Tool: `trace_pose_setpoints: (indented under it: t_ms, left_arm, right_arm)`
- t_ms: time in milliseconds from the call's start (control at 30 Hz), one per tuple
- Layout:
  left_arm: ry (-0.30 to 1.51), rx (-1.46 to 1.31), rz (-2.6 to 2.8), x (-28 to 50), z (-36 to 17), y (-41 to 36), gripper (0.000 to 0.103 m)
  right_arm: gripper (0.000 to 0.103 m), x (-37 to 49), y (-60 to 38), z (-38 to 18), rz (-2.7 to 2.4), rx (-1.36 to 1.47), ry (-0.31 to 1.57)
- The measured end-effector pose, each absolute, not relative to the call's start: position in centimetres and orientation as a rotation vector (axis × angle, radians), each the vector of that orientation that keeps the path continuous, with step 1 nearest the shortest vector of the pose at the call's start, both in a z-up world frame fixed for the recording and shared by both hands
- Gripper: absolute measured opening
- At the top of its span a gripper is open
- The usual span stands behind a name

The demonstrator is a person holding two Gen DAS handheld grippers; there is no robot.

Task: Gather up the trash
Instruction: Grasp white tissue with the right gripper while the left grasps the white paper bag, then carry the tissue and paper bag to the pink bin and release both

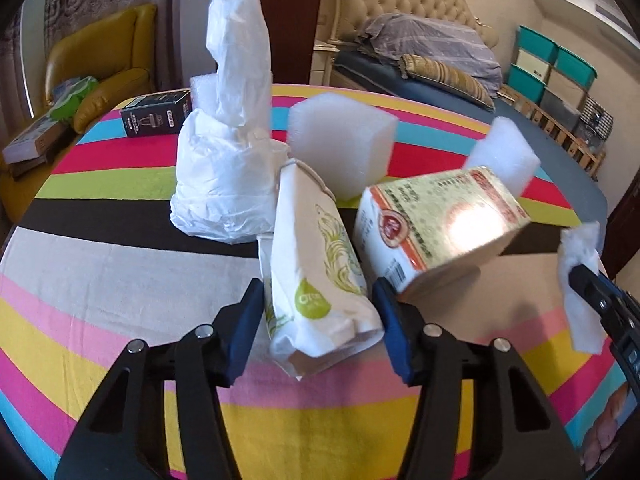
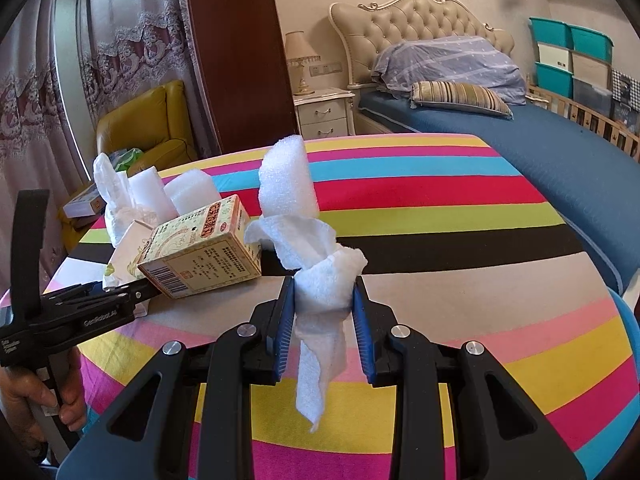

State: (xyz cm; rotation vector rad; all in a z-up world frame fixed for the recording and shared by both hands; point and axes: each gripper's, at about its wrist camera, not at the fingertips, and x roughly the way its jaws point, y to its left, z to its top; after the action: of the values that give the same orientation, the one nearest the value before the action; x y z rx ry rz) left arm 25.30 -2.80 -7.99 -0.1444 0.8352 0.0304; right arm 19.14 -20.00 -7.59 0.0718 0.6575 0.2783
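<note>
Nearest the left wrist camera, the left tool [image 1: 318,312] has its blue pads spread about a white paper bag [image 1: 320,280] printed with green swirls and a green drop-shaped logo. The bag sits between the pads, but whether they press it I cannot tell. Its long axis runs away from the camera, the crumpled open end toward the lens and the string-handled end pointing at the white plastic bag [image 1: 228,152].

The right tool [image 2: 323,312] is closed on a crumpled white paper towel [image 2: 320,292], a soft wrinkled strip. It hangs upright: one tail droops below the pads and a knotted bunch rises above them. The towel hides the lower part of the foam piece [image 2: 288,180] behind it, so where that piece rests I cannot tell.

Just right of the paper bag, a yellow carton [image 1: 436,220] with red print and a barcode is tilted, its near corner hidden behind the left tool's pad; glare washes out its top face. Beyond the paper bag, a white foam block [image 1: 344,144] stands on the striped worktop [image 1: 100,248]. The plastic bag stands upright, left of the block. Farther back left lies a small black box [image 1: 156,114], its print too small to read.
</note>
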Motion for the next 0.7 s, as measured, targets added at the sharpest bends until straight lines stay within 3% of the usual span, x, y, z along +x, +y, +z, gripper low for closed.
trace_pose_setpoints:
  t_ms: [700]
  left_arm:
    - [0.509, -0.091, 0.037, 15.0, -4.1, -1.0, 0.054]
  right_arm:
    - [0.029, 17.1, -19.6, -6.5, 0.347, 0.050, 0.554]
